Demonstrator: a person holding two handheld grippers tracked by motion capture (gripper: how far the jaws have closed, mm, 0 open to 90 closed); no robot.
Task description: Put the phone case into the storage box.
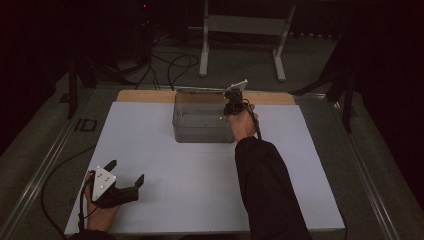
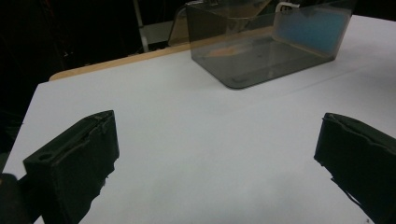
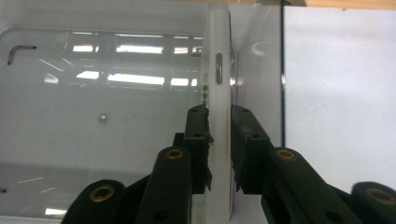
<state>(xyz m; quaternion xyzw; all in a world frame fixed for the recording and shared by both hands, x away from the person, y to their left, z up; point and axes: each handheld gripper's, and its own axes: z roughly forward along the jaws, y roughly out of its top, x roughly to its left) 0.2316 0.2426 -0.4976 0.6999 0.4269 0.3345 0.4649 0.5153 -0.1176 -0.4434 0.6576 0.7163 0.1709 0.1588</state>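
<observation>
Right tongs (image 3: 219, 140) pinch a thin white slab (image 3: 218, 70), perhaps a phone, inside the clear bin (image 1: 202, 131).

Light: the room is dim; the far part is almost black.
Table (image 1: 320, 200): covered with a white sheet; a strip of bare wood (image 1: 145, 96) shows at its far edge.
Floor (image 1: 320, 55): grey, visible around and behind the table.
Metal rails (image 1: 40, 170): they run along both sides of the table.
Stand (image 1: 245, 25): light grey frame with two legs, on the floor behind the table.
Cables (image 1: 170, 65): black, they lie loose on the floor at the far left.
</observation>
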